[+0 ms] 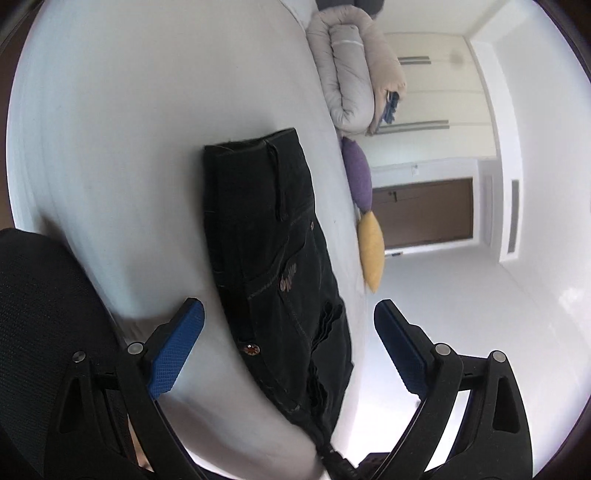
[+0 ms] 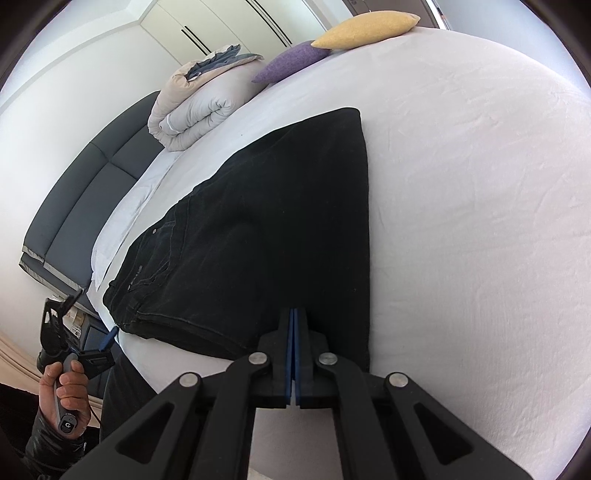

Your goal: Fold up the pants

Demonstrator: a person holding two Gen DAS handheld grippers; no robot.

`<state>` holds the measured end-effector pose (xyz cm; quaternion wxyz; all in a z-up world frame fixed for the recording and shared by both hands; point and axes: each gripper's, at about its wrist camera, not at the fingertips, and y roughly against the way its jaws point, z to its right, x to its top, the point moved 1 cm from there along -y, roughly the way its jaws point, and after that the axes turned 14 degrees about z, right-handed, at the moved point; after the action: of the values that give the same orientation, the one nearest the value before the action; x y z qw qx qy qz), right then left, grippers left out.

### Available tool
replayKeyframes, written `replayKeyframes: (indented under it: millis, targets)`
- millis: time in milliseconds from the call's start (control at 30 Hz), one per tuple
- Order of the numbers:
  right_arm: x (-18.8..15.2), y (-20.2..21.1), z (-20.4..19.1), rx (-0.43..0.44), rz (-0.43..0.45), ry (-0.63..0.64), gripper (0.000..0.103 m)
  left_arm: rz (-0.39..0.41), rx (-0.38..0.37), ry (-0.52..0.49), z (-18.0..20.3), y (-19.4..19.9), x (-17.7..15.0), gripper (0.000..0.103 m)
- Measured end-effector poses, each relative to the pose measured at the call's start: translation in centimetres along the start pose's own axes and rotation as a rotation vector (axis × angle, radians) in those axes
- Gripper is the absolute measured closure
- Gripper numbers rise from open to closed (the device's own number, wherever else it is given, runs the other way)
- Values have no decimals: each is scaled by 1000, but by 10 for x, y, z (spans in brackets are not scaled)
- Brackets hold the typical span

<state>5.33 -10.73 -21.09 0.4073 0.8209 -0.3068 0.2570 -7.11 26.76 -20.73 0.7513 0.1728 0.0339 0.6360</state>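
Our right tool [image 2: 294, 321] is squeezed tight, its two blue pads pressed together right at the near edge of the pants [image 2: 266, 221]. It looks like a thin bit of the cloth is pinched there, but the pants are so dark that we cannot be sure.

Our left tool [image 1: 288, 314] is wide open and holds nothing. The pants [image 1: 273, 240] show between its blue fingers [image 1: 177, 347], but we think it hangs just off the edge of the bed, near the waist end of the pants, not touching them. From the right side we can see the left tool [image 2: 98, 349] and the hand [image 2: 64, 384] that holds it, low beside the bed.

The pants lie flat on the white bed [image 2: 480, 221], already folded into a neat dark shape. The waist and button [image 1: 252, 349] end sits at the bed's edge.

Far from the pants, at the other side of the bed, we see a rolled blanket [image 2: 195, 107], a purple pillow [image 2: 291, 62] and a yellow pillow [image 2: 365, 29].

What could go wrong? If our right tool holds only the top layer, lifting would pull that layer away and the fold would fall open. Denim is heavy, so a small pinch could slip. And with the left tool not helping, the waist end could slide off the bed edge when we pull.
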Motion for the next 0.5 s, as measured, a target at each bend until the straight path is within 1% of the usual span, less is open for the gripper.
replayKeyframes:
  millis: [133,233,333,500]
  targets:
    - [0,0,0,0,-1,-3,103,2,-29,40,-7,-4,8,9]
    - [0,0,0,-2,-3,-4,103,2,-42,62,-11,-17,15,9]
    - [1,0,0,-2,-4,-5,103,4,-62,84,-16,-30,14,10]
    - [1,0,0,-1,-1,-9,103,31,-100,123,-26,-40,13,10]
